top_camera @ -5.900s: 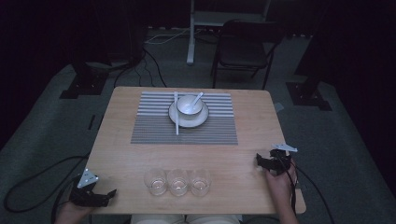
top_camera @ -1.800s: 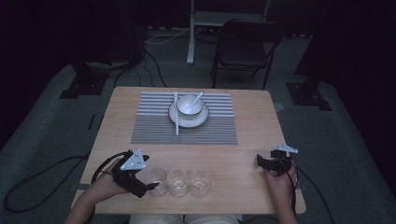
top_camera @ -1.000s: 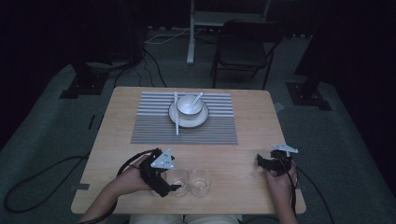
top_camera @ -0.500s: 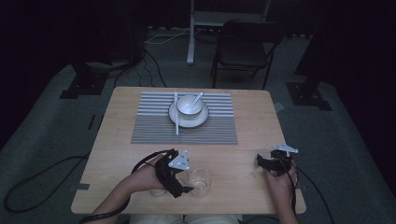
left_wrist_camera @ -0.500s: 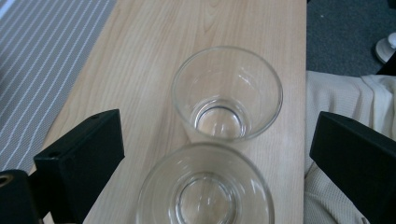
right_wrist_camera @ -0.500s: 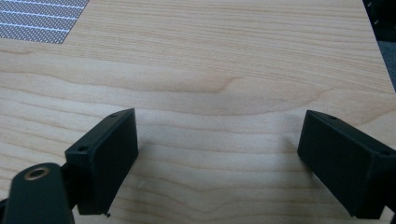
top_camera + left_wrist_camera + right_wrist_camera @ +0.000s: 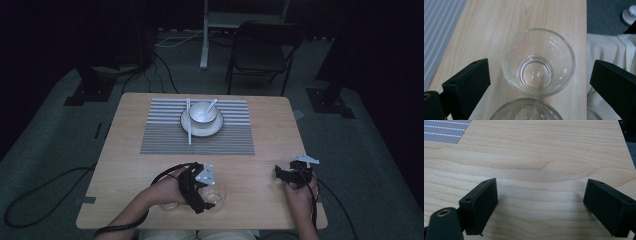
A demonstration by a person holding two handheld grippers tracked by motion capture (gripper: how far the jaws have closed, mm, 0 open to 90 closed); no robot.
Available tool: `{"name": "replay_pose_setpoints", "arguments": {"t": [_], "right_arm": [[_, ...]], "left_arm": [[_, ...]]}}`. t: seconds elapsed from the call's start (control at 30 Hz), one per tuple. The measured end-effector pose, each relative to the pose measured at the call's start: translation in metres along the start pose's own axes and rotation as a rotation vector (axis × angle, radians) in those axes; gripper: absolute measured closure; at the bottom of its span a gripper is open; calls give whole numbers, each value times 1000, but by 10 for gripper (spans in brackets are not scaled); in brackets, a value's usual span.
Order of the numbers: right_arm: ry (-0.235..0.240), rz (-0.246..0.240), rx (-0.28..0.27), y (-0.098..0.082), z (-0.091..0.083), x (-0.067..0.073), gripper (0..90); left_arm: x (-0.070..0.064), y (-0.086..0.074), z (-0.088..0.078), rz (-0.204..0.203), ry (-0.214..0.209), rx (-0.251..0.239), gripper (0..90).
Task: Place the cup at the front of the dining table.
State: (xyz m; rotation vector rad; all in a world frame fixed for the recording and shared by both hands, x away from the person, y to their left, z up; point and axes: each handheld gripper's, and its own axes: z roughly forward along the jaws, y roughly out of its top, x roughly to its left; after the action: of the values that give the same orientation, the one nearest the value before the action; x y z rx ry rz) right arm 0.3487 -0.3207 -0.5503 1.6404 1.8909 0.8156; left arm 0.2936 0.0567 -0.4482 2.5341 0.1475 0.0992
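Glass cup [image 7: 538, 62]: small, clear, tapered tumbler, empty, upright on the wooden table [image 7: 150, 165] near its front edge. A second glass cup [image 7: 526, 110] stands just beside it, rims close; whether they touch cannot be told. In the high view a glass [image 7: 216, 192] shows just right of the left gripper.

Handling, by judgement: light, rigid, smooth-walled and slippery; breakable if squeezed hard or knocked over. The flared wall may let it slide downward out of a pinch, so the best hold is across opposite sides just below the rim, or low near the thick base.

Left gripper [image 7: 539, 82]: jaws spread wide, one on each side of the cup, not touching it; nothing held.

Right gripper [image 7: 541, 202]: jaws apart, empty, over bare table at the right front; also seen at [image 7: 290, 175], well apart from the glasses.

Other items: striped placemat [image 7: 165, 140] farther back, bearing a white bowl [image 7: 202, 112] on a saucer [image 7: 216, 128], with a spoon [image 7: 213, 103] in the bowl and chopsticks [image 7: 188, 122] beside it.
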Motion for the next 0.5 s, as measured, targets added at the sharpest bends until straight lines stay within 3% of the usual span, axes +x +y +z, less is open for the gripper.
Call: {"name": "replay_pose_setpoints", "arguments": {"t": [0.37, 0.5], "right_arm": [[0, 0, 0, 0, 0, 0, 116], [0, 1, 0, 0, 0, 0, 116]], "left_arm": [[-4, 12, 19, 28, -4, 64, 29], [-5, 15, 26, 31, 23, 100, 29]]}}
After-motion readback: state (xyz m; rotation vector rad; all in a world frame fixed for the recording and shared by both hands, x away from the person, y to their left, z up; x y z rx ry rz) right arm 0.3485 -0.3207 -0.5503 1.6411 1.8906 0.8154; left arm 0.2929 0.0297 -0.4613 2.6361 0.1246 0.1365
